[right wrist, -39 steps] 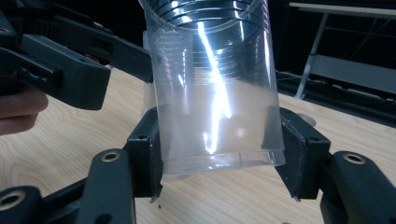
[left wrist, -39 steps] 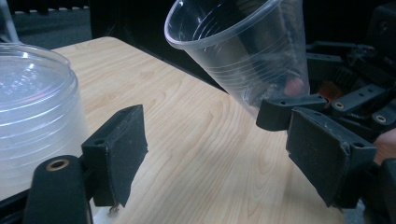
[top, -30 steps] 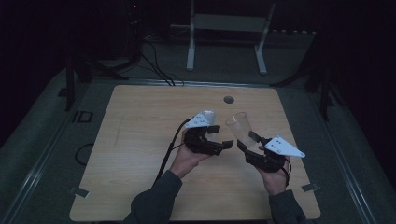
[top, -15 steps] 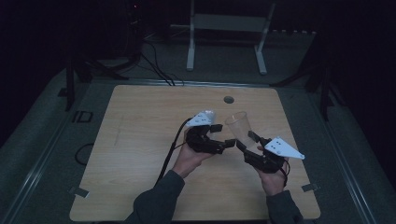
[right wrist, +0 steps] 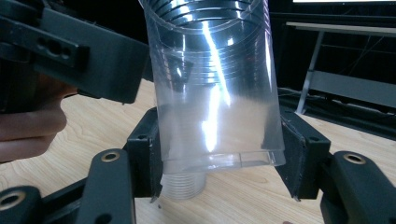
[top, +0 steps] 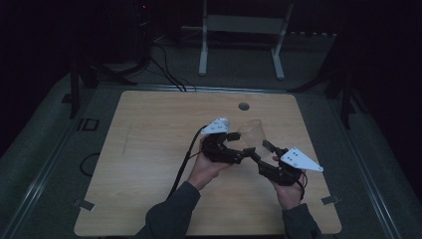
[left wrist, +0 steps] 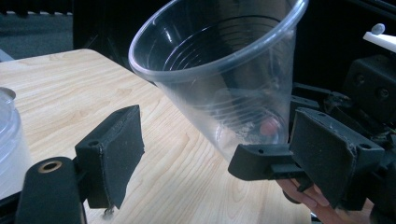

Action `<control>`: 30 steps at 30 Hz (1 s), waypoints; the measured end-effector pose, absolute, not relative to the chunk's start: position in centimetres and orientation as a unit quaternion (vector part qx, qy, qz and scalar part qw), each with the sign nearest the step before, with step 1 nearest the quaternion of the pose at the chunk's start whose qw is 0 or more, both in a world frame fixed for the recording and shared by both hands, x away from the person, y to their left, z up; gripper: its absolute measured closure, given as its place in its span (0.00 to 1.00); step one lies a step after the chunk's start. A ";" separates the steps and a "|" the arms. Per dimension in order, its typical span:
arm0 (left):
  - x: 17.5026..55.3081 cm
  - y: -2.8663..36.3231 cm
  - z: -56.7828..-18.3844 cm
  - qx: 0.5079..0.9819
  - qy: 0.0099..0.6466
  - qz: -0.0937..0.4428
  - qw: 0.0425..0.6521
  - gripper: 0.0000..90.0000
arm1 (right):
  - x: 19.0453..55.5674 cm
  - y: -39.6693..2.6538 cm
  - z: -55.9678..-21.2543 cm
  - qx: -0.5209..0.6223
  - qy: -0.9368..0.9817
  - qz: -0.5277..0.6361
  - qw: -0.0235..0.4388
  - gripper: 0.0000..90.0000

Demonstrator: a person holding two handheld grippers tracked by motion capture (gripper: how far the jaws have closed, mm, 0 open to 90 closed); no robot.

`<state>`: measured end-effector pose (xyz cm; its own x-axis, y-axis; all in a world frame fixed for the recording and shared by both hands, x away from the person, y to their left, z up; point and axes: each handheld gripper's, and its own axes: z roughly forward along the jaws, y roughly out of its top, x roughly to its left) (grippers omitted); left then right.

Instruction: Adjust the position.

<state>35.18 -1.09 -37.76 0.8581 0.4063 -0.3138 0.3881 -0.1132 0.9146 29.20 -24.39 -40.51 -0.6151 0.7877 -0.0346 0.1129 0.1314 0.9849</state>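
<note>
A clear plastic cup (top: 251,134) is held tilted above the wooden table (top: 149,159), mouth up and away from me. My right gripper (top: 260,149) is shut on its base; in the right gripper view both pads press the cup (right wrist: 215,93) near its bottom. My left gripper (top: 236,147) is open right beside it. In the left gripper view the cup (left wrist: 219,79) leans between and beyond my spread jaws, neither pad touching it. The right gripper's jaw (left wrist: 266,161) shows under the cup.
A clear plastic object (left wrist: 7,140) stands at the left edge of the left gripper view. The table has a round hole (top: 243,106) near its far edge. Beyond it stand a metal frame (top: 244,25) and cables (top: 169,74) on the dark floor.
</note>
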 end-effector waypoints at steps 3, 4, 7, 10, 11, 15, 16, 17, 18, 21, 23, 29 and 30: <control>35.2 -1.2 -37.8 0.745 0.265 0.005 0.613 0.19 | 29.2 -24.3 -40.5 0.324 0.692 0.574 0.295 0.46; 35.2 -1.3 -37.8 0.744 0.267 0.005 0.612 0.19 | 29.2 -24.3 -40.6 0.324 0.692 0.574 0.295 0.46; 35.3 -1.4 -37.8 0.743 0.269 0.005 0.613 0.19 | 29.1 -24.3 -40.6 0.323 0.691 0.576 0.294 0.46; 35.3 -1.4 -37.8 0.738 0.273 0.005 0.618 0.19 | 29.1 -24.2 -40.6 0.322 0.690 0.578 0.294 0.46; 35.3 -1.4 -37.7 0.737 0.273 0.005 0.618 0.19 | 29.1 -24.2 -40.6 0.322 0.689 0.579 0.293 0.46; 35.3 -1.4 -37.6 0.734 0.274 0.003 0.622 0.18 | 29.1 -24.1 -40.7 0.320 0.690 0.580 0.293 0.46; 35.3 -1.4 -37.6 0.732 0.273 0.001 0.624 0.18 | 29.1 -24.1 -40.7 0.320 0.690 0.580 0.293 0.46; 35.3 -1.4 -37.6 0.732 0.273 0.001 0.624 0.18 | 29.1 -24.1 -40.7 0.319 0.691 0.580 0.292 0.46; 35.3 -1.5 -37.6 0.732 0.273 0.002 0.624 0.18 | 29.1 -24.1 -40.7 0.318 0.691 0.580 0.292 0.46; 35.3 -1.6 -37.5 0.729 0.273 0.000 0.627 0.18 | 29.1 -24.0 -40.8 0.317 0.692 0.579 0.292 0.46; 35.3 -1.7 -37.5 0.727 0.275 -0.001 0.629 0.18 | 29.1 -23.9 -40.8 0.316 0.693 0.579 0.291 0.46; 35.5 -2.1 -37.5 0.717 0.281 -0.008 0.638 0.18 | 29.1 -23.7 -40.9 0.312 0.697 0.578 0.288 0.46; 35.5 -2.2 -37.5 0.715 0.282 -0.010 0.640 0.18 | 29.1 -23.6 -40.9 0.311 0.698 0.577 0.288 0.46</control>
